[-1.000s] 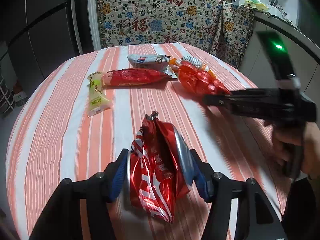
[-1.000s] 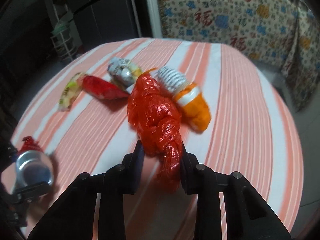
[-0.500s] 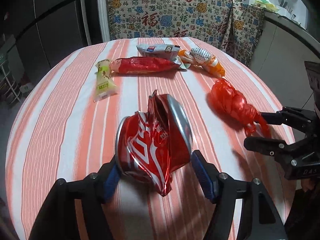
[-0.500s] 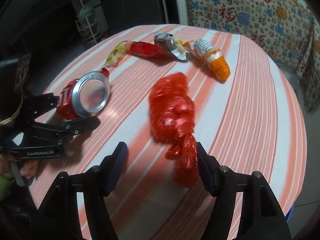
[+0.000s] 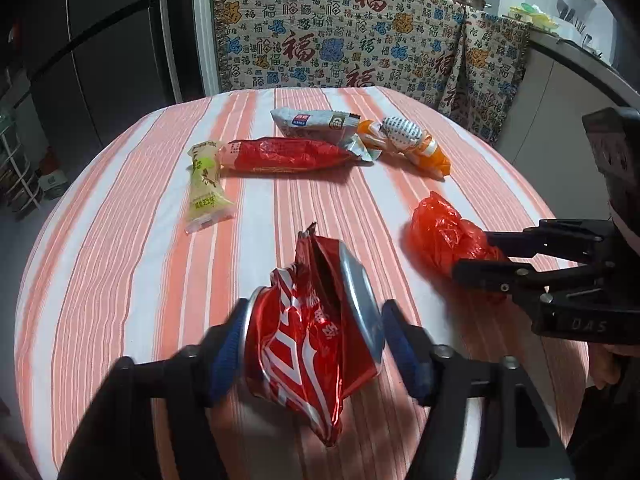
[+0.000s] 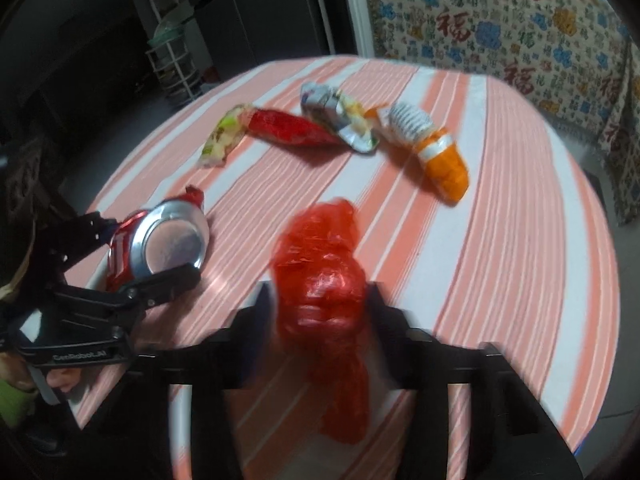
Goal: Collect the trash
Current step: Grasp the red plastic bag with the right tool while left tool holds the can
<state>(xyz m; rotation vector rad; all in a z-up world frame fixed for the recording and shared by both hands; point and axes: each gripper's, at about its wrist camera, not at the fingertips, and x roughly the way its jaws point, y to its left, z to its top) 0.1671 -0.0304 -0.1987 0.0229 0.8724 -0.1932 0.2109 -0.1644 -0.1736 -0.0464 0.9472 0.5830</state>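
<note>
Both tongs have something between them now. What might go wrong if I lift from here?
1. The left tongs have just been closing on the crushed can. Its torn, slanted sides could let it twist out.
2. The right tongs have just been closing around the red plastic bag. The soft, crinkled film could slip free, and blur hides how firm the pinch is.

Round table under an orange-and-white striped cloth (image 5: 120,248). Behind its far edge hangs a cream patterned fabric with red characters (image 5: 328,40); dark tall refrigerator doors (image 5: 92,48) stand off the far left edge. A white wire rack (image 6: 176,68) sits nearby on the floor.
</note>
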